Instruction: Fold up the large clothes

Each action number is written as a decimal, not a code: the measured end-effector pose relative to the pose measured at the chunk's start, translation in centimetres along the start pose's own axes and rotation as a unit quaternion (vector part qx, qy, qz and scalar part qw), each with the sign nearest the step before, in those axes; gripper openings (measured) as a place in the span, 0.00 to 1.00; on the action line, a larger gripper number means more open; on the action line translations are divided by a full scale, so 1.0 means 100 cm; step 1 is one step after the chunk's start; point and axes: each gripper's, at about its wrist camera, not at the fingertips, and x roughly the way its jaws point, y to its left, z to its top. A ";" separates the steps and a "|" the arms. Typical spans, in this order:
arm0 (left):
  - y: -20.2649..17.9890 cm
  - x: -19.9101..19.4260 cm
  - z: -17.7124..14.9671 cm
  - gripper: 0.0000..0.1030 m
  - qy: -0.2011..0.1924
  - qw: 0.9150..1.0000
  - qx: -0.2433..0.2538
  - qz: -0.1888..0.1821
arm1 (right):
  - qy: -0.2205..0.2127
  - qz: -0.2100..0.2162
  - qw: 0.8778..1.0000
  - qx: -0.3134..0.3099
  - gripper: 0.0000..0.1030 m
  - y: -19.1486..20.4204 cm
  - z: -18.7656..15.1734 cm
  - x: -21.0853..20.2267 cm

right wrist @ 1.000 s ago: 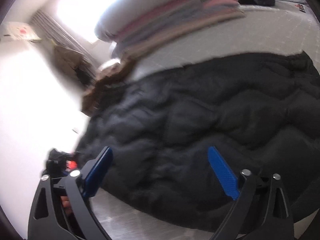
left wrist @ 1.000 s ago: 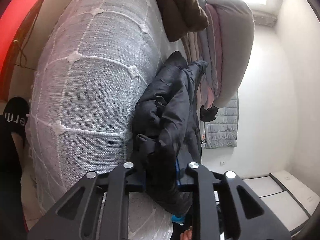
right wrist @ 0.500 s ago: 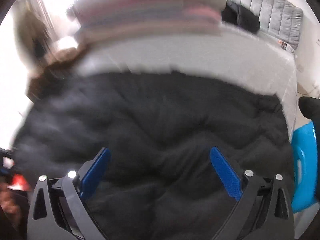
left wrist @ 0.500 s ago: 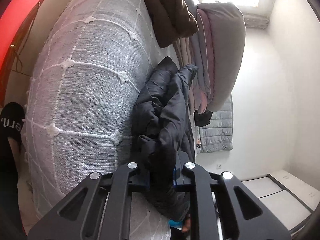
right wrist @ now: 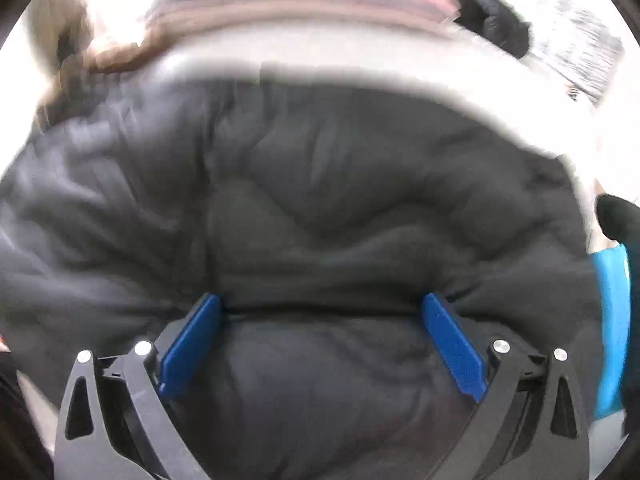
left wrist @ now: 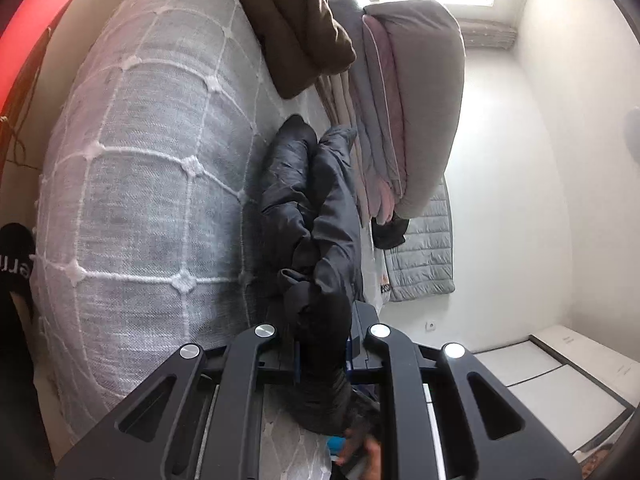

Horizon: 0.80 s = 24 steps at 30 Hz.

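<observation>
Nearest in the left wrist view, the left gripper (left wrist: 322, 354) is clamped on a bunched fold of the black quilted puffer jacket (left wrist: 320, 216), which trails away over the grey bedspread with a white stitched grid (left wrist: 140, 184). In the right wrist view, the right gripper (right wrist: 320, 344) has its blue pads (right wrist: 454, 350) spread wide, pressed against the jacket (right wrist: 320, 200) without pinching it. At the left edge, a black garment (left wrist: 16, 256) carries white lettering, too cropped to read. Farther off lie a brown padded coat (left wrist: 296, 24) and a stack of folded grey and pink bedding (left wrist: 404, 112). A pale grey quilted jacket (left wrist: 424, 256) lies beyond; its small label is unreadable.
</observation>
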 end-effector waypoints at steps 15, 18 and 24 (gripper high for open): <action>-0.024 0.003 -0.001 0.12 -0.009 1.000 0.023 0.019 | -0.021 -0.010 1.000 -0.001 0.95 0.006 -0.019 -0.004; -0.035 0.003 -0.002 0.12 -0.011 0.999 0.039 0.025 | -0.021 -0.010 1.000 0.000 0.95 0.007 -0.022 -0.006; -0.079 0.006 -0.011 0.12 -0.014 0.994 0.104 0.018 | -0.011 -0.013 1.000 -0.001 0.95 0.010 -0.030 0.003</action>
